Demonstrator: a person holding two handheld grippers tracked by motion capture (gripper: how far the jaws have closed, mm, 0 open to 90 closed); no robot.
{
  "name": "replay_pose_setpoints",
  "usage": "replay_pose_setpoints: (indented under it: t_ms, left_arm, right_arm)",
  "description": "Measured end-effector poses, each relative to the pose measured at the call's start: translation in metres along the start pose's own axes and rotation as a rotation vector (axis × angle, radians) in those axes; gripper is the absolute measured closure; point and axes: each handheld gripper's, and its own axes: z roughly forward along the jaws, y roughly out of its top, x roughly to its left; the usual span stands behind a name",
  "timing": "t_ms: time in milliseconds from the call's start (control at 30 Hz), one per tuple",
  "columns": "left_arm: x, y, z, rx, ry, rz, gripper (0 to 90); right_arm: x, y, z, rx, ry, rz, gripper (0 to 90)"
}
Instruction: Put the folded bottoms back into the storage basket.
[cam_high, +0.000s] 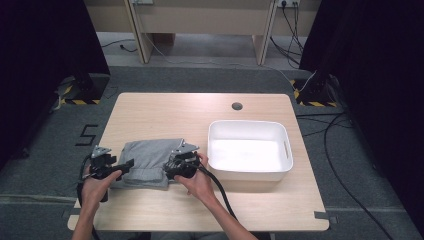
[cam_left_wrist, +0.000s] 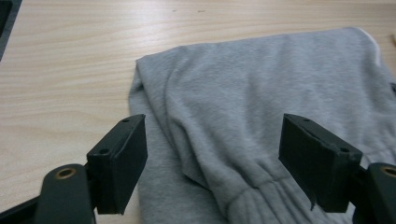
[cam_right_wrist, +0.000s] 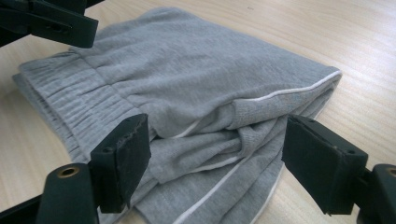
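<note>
High view overhead, forward-down; both tongs cameras close on grey garment (cam_left_wrist: 261, 116).

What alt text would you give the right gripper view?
A folded grey garment with white piping and a ribbed waistband lies on a light wooden table, between the open black jaws of the right gripper, which do not press it. The left gripper reaches in at the upper left.
</note>
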Motion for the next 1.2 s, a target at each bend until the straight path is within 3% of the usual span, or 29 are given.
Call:
replay_pose_setpoints:
  t_ms: [200, 333, 500, 633, 833, 1200]
  left_arm:
    - [0.001, -0.003, 0.011, 0.037, 0.035, 0.023, 23.1]
    - [0.001, -0.005, 0.016, 0.058, 0.026, 0.028, 25.2]
    - [0.001, -0.015, 0.020, 0.057, -0.006, -0.004, 31.6]
    - [-0.004, -0.018, 0.014, 0.073, -0.017, 0.037, 40.9]
    - [-0.011, -0.032, 0.002, 0.067, -0.035, 0.045, 42.7]
    - [-0.028, -0.055, -0.028, 0.117, -0.108, 0.100, 42.0]
  right_arm:
    - [-0.003, -0.004, 0.014, 0.054, -0.024, 0.003, 24.4]
    - [-0.005, -0.008, 0.023, 0.088, -0.036, 0.000, 24.7]
    - [-0.005, -0.012, 0.028, 0.099, -0.030, 0.005, 27.0]
    - [0.000, -0.015, 0.028, 0.103, -0.019, 0.003, 28.5]
    - [0.004, -0.025, 0.020, 0.096, 0.017, -0.002, 29.2]
    - [0.018, -0.053, -0.014, 0.096, 0.092, -0.038, 29.0]
